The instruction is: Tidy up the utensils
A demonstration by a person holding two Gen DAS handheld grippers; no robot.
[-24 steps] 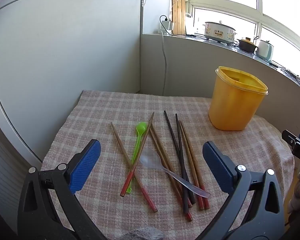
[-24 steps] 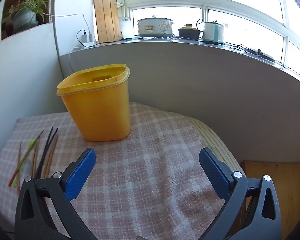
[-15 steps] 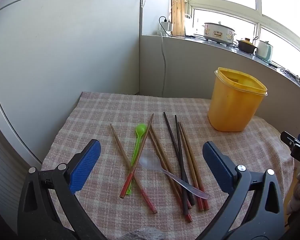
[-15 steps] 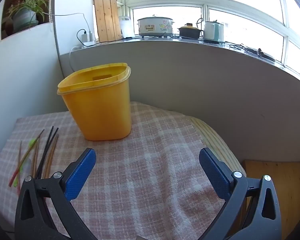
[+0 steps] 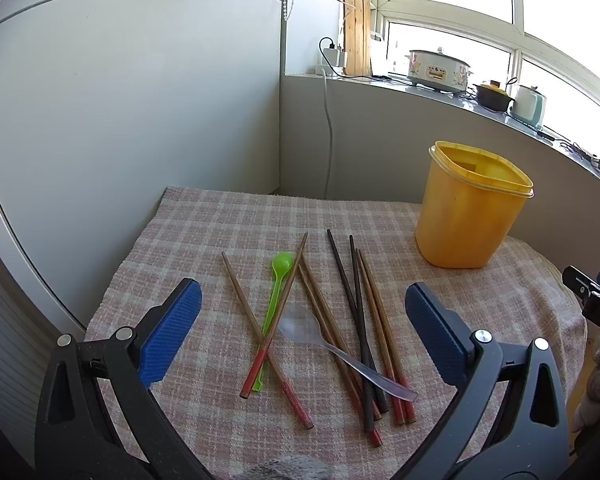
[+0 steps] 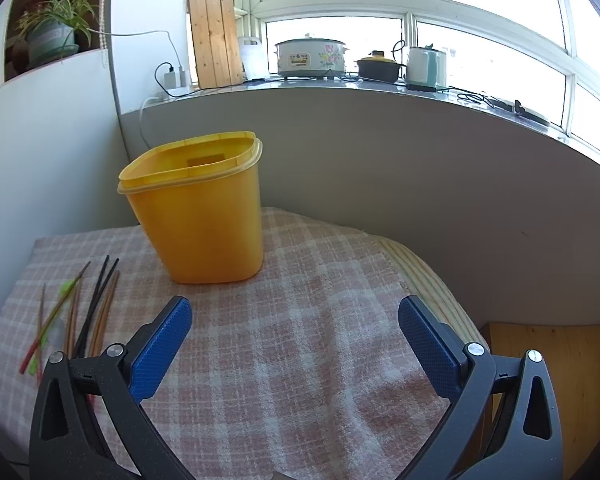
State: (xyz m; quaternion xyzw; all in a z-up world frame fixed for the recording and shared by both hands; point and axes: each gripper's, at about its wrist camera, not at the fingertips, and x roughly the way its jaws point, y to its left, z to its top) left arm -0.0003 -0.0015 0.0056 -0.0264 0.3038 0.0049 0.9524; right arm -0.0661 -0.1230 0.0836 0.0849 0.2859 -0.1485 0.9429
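Inspecting surface: checked cloth (image 5: 228,224) covers the table; it is soft and wrinkles near the right edge, so anything dragged may snag.
Container: yellow tub (image 5: 470,210) stands upright at the far right of the cloth, lid off, mouth open; from the right wrist view it sits well ahead of the right gripper (image 6: 296,340), nothing seen inside beyond a moulded recess.
Left tool: left gripper (image 5: 300,330) hangs above the pile, angled downward, jaws fully apart, nothing between the pads.
Right tool: jaws likewise spread wide and empty, over bare cloth beside the tub.
Work items: wooden chopsticks (image 5: 376,328) lie in a loose fan at the cloth's centre, two of them crossed in an X (image 5: 260,328); black chopsticks (image 5: 356,300) lie among the wooden ones.
Small items: clear spoon (image 5: 340,350) lies on top of several sticks; green spoon (image 5: 276,304) lies partly under the crossed pair.
Step judged: first pick, none yet in the tub.
Advice: take the top piece first, likely the clear spoon, gripping mid-handle across its width.
Advice: lower squarely so the pads do not scatter neighbours.
Risk: thin handles may pivot in the pads; tub may tip if struck at the rim.
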